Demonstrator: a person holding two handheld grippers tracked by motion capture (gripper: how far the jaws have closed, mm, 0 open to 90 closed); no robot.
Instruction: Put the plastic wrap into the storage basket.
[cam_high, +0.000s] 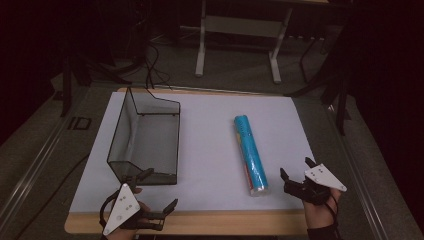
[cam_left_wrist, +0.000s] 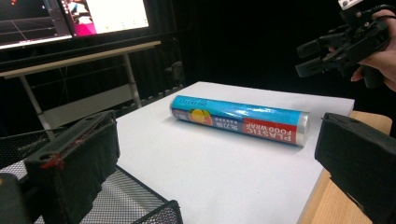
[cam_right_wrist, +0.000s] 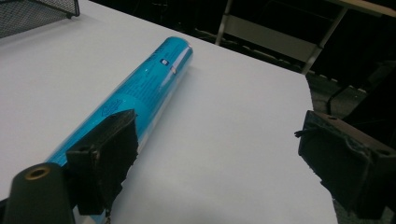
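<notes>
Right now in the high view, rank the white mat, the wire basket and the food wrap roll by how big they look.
1. White mat, largest by far.
2. Wire basket, standing on the mat's left part.
3. Food wrap roll, smallest, a slim tube lying on the mat.

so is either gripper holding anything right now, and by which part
Nothing is held. The left gripper and right gripper both stand open with empty jaws; the blue cylindrical roll of plastic food wrap lies untouched on the white table mat, beside the black wire mesh basket.
</notes>
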